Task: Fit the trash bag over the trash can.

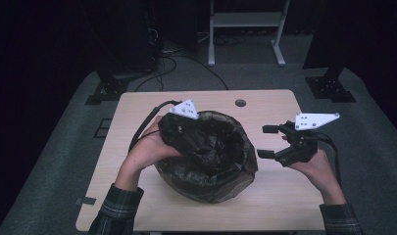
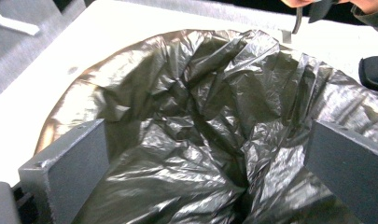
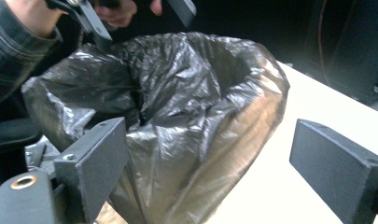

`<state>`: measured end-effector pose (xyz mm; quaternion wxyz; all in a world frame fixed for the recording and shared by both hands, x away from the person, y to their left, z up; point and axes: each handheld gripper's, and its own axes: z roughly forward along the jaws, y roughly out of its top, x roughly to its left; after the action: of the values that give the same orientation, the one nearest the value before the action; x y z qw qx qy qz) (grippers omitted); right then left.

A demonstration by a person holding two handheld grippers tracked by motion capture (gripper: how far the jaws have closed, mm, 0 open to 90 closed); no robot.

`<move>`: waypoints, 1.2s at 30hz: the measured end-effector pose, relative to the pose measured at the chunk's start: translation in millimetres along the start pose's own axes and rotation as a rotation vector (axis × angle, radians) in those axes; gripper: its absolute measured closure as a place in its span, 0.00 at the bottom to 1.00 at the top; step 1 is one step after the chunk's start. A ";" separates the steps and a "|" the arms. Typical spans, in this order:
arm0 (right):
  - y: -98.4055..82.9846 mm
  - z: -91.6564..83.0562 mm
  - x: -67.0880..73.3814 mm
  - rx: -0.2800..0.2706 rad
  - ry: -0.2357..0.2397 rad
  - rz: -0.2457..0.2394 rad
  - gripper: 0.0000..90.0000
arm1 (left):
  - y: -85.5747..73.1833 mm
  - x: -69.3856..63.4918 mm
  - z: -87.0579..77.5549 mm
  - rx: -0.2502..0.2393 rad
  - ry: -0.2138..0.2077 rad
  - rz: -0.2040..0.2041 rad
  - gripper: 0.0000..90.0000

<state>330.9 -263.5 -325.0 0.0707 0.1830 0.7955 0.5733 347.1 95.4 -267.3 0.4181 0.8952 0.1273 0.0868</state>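
We see a pale wooden table [image 1: 279, 196] with a round hole [image 1: 240, 103] near its far edge, grey carpet [image 1: 54, 161] beneath, and a white frame [image 1: 246, 22] beyond.

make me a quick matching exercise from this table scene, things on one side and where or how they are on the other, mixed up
Things:
1. black bin bag
2. left gripper
3. right gripper
4. round hole in the table

Place or state:
A. near the far edge of the tabletop
B. jaws open, held to the right of the bag, clear of it
C. stands mid-table with its mouth open upward
D. jaws open at the bag's left rim, looking down into the crumpled plastic

Pairs: 1-C, 2-D, 3-B, 4-A
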 end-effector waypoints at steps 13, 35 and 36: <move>-7.6 -18.9 -4.0 0.036 -0.097 0.020 0.11 | -43.5 5.2 -64.8 -0.145 0.116 -0.023 0.00; -50.1 -58.1 -6.3 0.091 -0.254 0.077 0.11 | -147.2 -14.9 -100.6 -0.193 0.266 -0.091 0.00; -53.1 -60.0 -5.8 0.092 -0.260 0.084 0.11 | -151.1 -16.3 -99.0 -0.195 0.271 -0.094 0.00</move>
<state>305.8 -333.5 -355.4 0.1406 0.2918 0.7967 0.5102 282.1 255.8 -321.7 0.4856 0.8236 0.2152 0.1989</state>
